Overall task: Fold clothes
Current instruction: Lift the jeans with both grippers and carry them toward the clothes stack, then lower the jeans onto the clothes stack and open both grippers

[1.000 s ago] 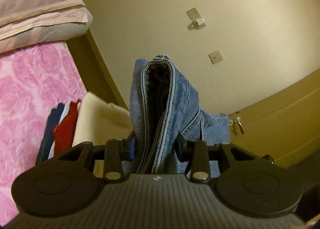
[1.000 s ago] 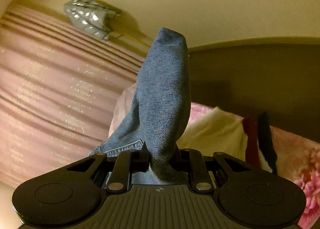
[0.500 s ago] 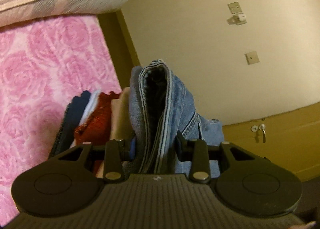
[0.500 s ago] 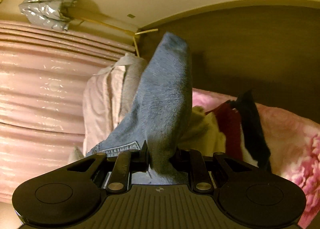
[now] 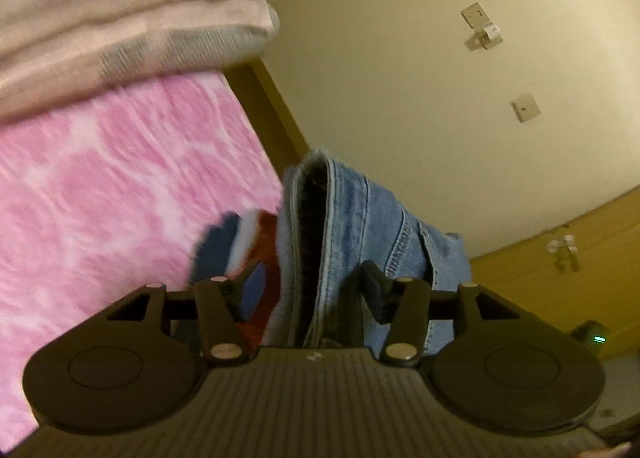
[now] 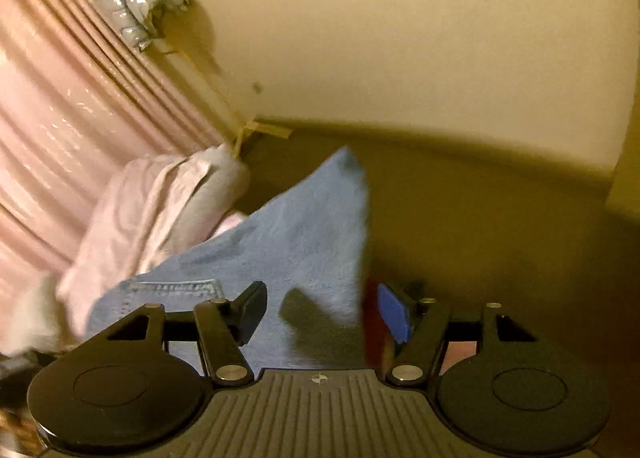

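A pink bedspread (image 5: 120, 210) with a rose pattern covers the bed and fills the left of the left wrist view. At its head end lies a folded pale quilt (image 5: 120, 18), which shows in the right wrist view too, against a pink curtain (image 6: 60, 106).

The jeans (image 5: 352, 226) are folded into a thick bundle and rise between both pairs of fingers, over the side edge of the bed. From the left they show a stitched seam and a dark inner fold; from the right a plain blue corner (image 6: 304, 234) points up, with a pocket seam low on its left.

A small stack of clothes (image 5: 248, 242), dark blue, white and red, lies on the bedspread just beside the jeans, partly hidden behind them.

The left gripper (image 5: 308, 278) is opening: the jeans stand between its fingers, but gaps show on both sides and the pads are off the cloth. The right gripper (image 6: 324, 304) is opening as well, its pads clear of the denim between them.
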{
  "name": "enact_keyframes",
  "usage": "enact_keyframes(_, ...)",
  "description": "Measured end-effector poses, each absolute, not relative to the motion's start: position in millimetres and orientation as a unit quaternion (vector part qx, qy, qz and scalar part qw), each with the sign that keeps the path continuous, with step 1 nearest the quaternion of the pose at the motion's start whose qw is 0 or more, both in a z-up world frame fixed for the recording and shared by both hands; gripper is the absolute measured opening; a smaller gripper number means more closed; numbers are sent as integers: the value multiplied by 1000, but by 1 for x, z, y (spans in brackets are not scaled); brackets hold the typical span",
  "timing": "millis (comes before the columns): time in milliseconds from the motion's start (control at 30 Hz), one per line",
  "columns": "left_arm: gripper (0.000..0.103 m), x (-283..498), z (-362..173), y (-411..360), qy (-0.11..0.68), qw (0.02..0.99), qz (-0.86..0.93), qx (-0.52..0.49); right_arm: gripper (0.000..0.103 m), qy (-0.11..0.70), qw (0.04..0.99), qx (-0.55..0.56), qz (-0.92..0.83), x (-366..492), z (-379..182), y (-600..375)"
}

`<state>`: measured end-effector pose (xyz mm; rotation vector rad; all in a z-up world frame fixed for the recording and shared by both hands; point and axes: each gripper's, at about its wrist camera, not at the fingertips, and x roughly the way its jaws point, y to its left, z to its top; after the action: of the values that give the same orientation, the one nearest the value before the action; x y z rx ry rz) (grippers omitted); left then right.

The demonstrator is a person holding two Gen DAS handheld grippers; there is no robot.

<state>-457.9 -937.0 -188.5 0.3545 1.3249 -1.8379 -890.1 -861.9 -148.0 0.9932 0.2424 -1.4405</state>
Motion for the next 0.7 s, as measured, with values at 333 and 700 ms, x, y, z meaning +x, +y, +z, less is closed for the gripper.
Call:
enact_keyframes(333, 39, -526, -128, -881, 353, 439, -797, 218, 65, 180, 706, 260, -634, -798, -131, -790)
enact_keyframes(700, 38, -535, -203, -835, 314, 499, -756, 285, 64, 244, 713, 256, -605, -769, -194, -751)
